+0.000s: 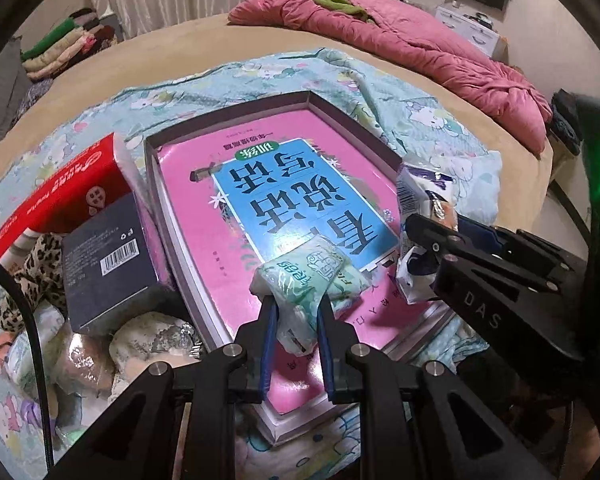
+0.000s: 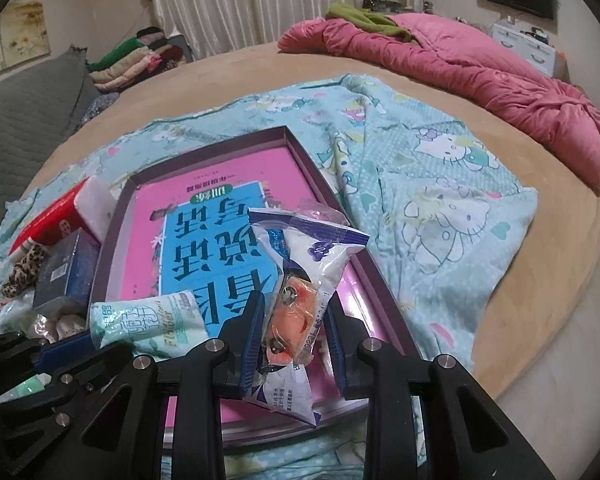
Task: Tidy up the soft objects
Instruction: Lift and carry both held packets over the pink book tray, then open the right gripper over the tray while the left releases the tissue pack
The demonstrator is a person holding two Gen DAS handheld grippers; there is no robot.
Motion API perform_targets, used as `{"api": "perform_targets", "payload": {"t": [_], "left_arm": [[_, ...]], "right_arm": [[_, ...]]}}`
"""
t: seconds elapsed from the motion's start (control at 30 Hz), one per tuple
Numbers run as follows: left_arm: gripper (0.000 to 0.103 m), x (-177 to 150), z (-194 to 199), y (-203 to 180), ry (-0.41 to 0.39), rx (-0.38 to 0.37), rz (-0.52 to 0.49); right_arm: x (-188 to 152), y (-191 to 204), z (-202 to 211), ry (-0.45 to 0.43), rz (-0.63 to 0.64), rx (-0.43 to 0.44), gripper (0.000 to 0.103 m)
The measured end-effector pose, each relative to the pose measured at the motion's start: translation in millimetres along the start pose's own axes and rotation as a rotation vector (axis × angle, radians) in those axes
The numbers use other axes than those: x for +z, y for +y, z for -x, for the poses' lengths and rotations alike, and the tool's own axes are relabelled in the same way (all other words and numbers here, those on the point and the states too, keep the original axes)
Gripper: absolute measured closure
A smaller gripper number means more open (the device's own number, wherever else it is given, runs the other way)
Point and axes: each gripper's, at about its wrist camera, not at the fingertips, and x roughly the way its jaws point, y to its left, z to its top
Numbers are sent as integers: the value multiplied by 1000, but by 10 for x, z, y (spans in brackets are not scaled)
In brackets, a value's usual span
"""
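Soft green-and-white tissue pack (image 1: 308, 276) sits pinched between the blue pads of the left gripper (image 1: 296, 312), which is clenched on its near end; the pack's far end sticks out ahead of the fingertips over the pink-and-blue book (image 1: 284, 200) lying in the shallow purple box lid (image 1: 340, 112). Off to that gripper's right, the right gripper (image 2: 292, 320) is clamped on a white-and-blue plastic packet with an orange item inside (image 2: 300, 280), held upright above the lid's right side. The packet's lower end drops behind the fingers, and its print is too small to read. Left of the left gripper, a dark grey carton (image 1: 108, 264), a red tissue box (image 1: 60, 188), a leopard-print fabric piece (image 1: 28, 276) and crinkled wrapped bundles (image 1: 148, 340) crowd against the lid's edge, partly hiding each other. Beyond and right of the right gripper, the teal cartoon-print sheet (image 2: 440, 184) lies open and rumpled, with a pink quilt (image 2: 460, 64) well beyond.
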Motion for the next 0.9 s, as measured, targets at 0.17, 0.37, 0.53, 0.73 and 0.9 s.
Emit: {"api": "perform_targets", "payload": {"t": [0.17,0.37,0.53,0.73,0.9], "left_arm": [[83,-2,-12,19,-3,-15,8],[82,-6,-34,86,-1,-31,31],[79,-11,-37,144,2,-44,64],[65,-22,-1,171,-2,-30,71],[53,8,58,175,-19,-28,72]], "right_arm": [[-5,-2,-62,29,-2,6,70],[-15,13,-89,39,-2,-8,67],[-19,1,-64,24,-15,-8,55],[0,-32,7,-22,-38,-20,41],[18,-17,72,-65,-23,-42,34]]}}
